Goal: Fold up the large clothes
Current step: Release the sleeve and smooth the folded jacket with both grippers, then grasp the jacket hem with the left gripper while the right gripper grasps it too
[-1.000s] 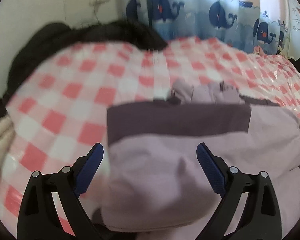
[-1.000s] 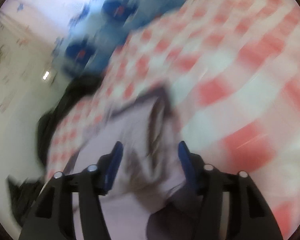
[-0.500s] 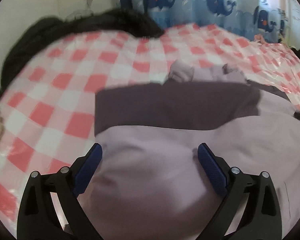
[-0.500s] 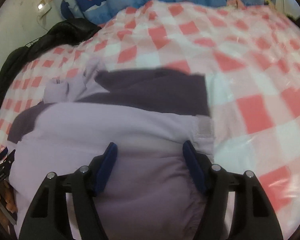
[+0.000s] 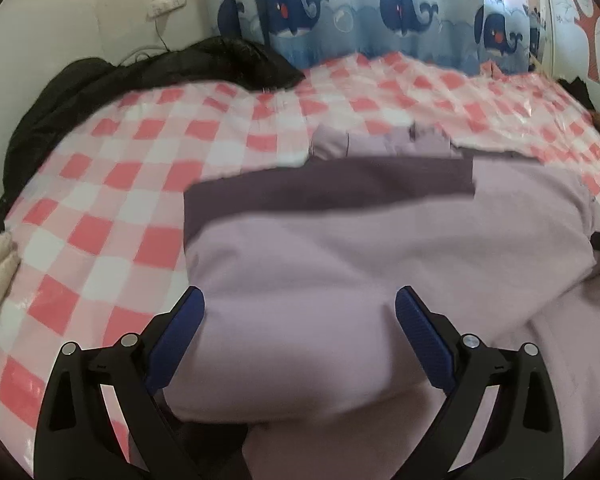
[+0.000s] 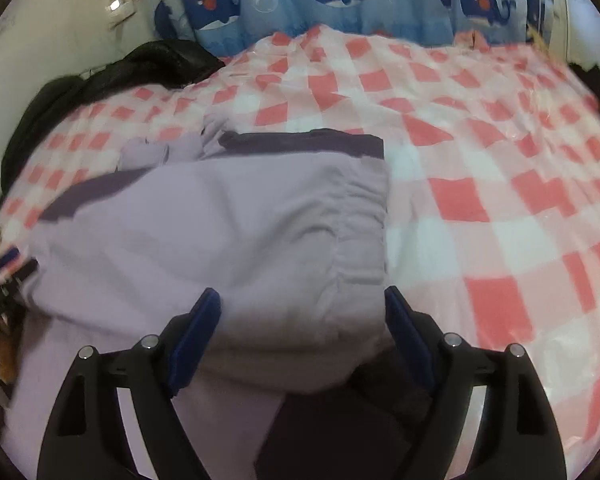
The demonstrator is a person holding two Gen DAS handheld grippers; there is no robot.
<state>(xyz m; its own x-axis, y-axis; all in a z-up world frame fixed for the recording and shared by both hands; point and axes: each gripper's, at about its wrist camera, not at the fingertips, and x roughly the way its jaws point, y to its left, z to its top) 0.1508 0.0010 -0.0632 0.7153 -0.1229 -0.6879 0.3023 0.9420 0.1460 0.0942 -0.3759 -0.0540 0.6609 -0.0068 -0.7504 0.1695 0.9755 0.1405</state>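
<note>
A black coat (image 5: 148,76) lies at ten o'clock on the pink checked bedcover (image 5: 112,184) as the left gripper (image 5: 296,312), its fingers spread wide and clasping nothing, hangs over the lilac garment (image 5: 360,264) at centre. One fold looks done, dark band showing at twelve o'clock; more folds probably remain. The right gripper (image 6: 302,308), empty, has just widened its fingers and levelled out from its earlier tilt.

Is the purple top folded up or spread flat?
Folded. The purple top lies doubled over on the checked sheet, its light layer covering the darker layer along the far edge.
</note>
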